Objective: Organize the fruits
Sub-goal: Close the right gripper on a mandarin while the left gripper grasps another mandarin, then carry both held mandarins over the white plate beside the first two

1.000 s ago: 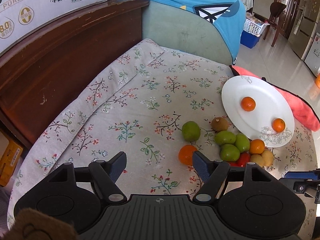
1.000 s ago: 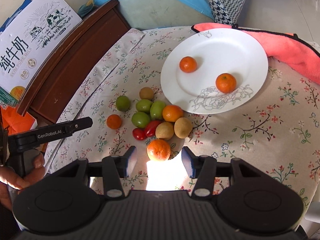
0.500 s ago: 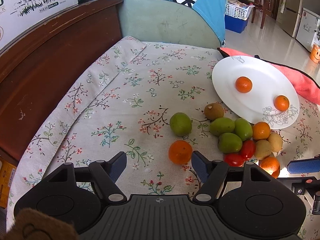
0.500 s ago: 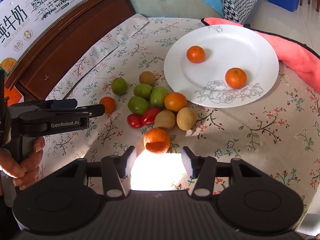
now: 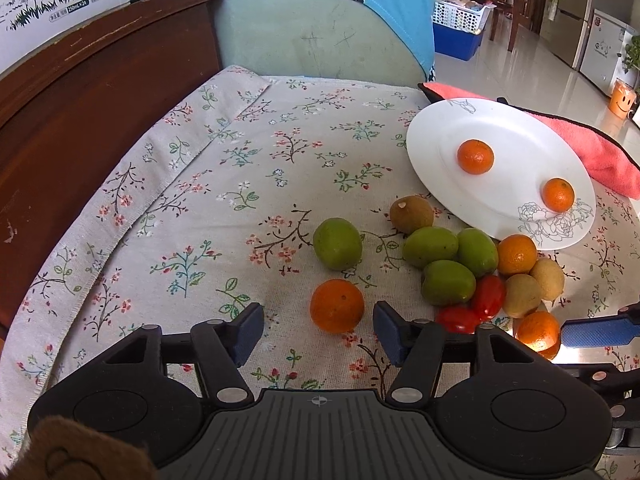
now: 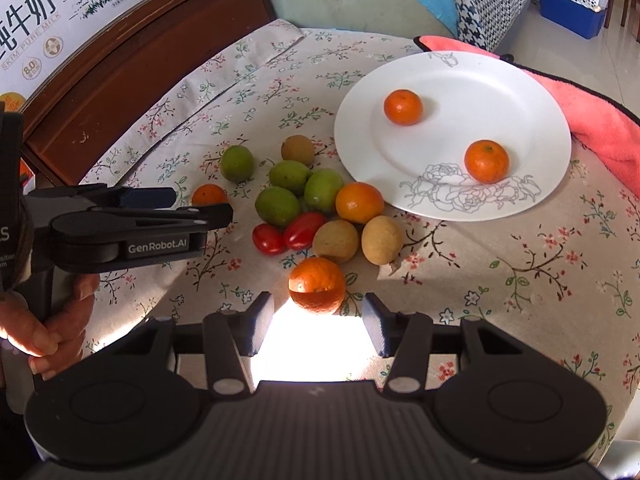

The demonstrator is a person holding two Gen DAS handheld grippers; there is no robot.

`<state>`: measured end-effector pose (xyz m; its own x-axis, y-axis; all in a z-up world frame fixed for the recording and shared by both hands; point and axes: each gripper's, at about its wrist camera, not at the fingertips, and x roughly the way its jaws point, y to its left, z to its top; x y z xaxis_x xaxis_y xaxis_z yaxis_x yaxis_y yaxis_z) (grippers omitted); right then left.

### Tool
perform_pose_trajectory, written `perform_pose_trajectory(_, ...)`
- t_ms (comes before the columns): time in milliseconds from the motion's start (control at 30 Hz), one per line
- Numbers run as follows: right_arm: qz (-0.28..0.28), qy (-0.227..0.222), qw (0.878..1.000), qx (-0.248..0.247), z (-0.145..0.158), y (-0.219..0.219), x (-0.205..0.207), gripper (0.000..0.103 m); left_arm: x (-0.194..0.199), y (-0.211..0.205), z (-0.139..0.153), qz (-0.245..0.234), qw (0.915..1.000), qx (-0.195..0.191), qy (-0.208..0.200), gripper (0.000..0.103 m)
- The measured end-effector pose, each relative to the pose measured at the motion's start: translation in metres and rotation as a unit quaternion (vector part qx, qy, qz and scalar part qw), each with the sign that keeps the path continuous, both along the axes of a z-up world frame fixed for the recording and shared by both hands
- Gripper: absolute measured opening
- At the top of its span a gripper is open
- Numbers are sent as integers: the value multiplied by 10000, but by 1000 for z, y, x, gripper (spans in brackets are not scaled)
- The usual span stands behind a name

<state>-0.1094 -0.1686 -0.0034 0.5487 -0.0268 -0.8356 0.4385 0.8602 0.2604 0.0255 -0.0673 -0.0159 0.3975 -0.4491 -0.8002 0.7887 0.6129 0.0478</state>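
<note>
Floral cloth covers the table (image 5: 224,200), with a dark wooden sideboard (image 5: 80,112) beside it and a pink towel (image 6: 600,128) under the far rim of a white plate (image 6: 452,80). Two small oranges lie on the plate, well apart. Just beside its near rim sits a heap of loose fruit: green fruits, brown fruits, two red tomatoes (image 6: 288,236) and one more orange. A lone green fruit (image 5: 337,243) lies apart from the heap. Left gripper (image 5: 318,330): jaws have just been closing and now flank a single orange (image 5: 337,305) without the pads pressing on it. Right gripper (image 6: 316,320): jaws parted, unloaded, with another orange (image 6: 317,285) just ahead of the fingertips, at the edge of a bright sunlit patch.
</note>
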Motion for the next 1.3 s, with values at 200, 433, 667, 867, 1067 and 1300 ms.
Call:
perform_pose_trajectory(200,-23,29,10000,-5,-3,-1,3,36,2,1,-1,39,9999,-120,116,35)
perform_pose_trajectory(433,26,7,10000,-35,-3,0,4,30,-3,0,1,-2,9998,-131,150,26)
perform_pose_trajectory(667,88,-147,9998,56,4,1,1,30,-1,7,11,168,9993,-250,214,26)
perform_pose_trajectory(867,146,-200,9997,35,7,5,2,30,-5,8,17,161,9993,-276,190,26)
perform_pose_trajectory(1067,70,-372,9993,-51,18,2,2,30,-12,6,26,128,9993,-341,124,26)
perform_pose_trajectory(1300,-70,-609,9980,-180,34,-8,0,30,-20,3,40,72,9986,-524,90,26)
